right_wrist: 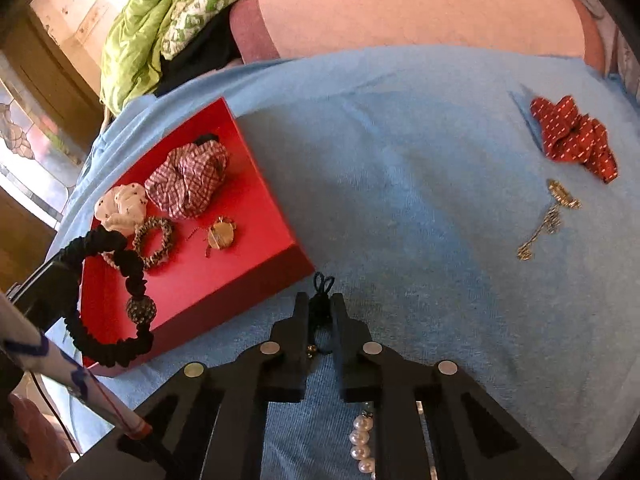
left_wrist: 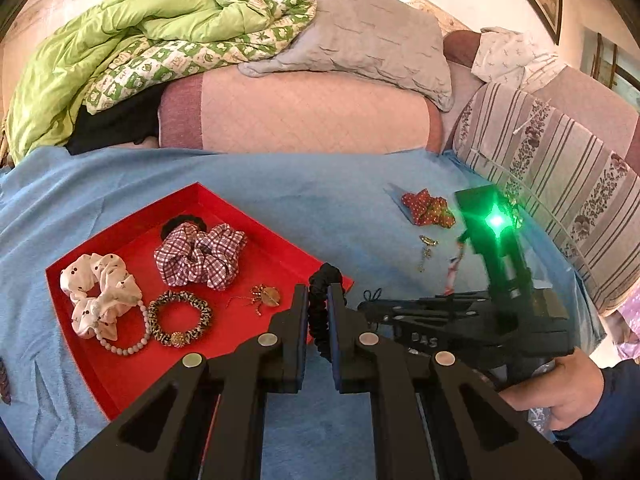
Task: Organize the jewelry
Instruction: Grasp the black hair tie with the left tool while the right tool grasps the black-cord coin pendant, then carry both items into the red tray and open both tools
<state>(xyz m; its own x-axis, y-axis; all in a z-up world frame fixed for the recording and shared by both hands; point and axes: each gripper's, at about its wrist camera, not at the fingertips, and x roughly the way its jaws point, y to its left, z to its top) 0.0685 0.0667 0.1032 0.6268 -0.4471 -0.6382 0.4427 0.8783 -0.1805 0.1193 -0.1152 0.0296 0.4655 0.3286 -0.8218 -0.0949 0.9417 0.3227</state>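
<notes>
My left gripper [left_wrist: 319, 300] is shut on a black ruffled hair tie [left_wrist: 320, 312], which also shows hanging at the left of the right wrist view [right_wrist: 120, 280], over the near corner of the red tray [left_wrist: 120, 368]. My right gripper [right_wrist: 320, 304] is shut on a black cord [right_wrist: 321, 300] joined to a pearl strand [right_wrist: 360, 444] that hangs below it. The tray holds a checked scrunchie [left_wrist: 200, 256], a white dotted scrunchie [left_wrist: 100, 292], a leopard bracelet [left_wrist: 180, 318], a bead bracelet [left_wrist: 124, 346] and a gold brooch [left_wrist: 268, 296].
On the blue cloth [right_wrist: 400, 200] to the right lie a red dotted scrunchie [right_wrist: 572, 136] and a gold chain [right_wrist: 548, 220]. Pillows [left_wrist: 312, 112] and a green quilt [left_wrist: 120, 40] lie behind. A striped cushion [left_wrist: 560, 184] is at the right.
</notes>
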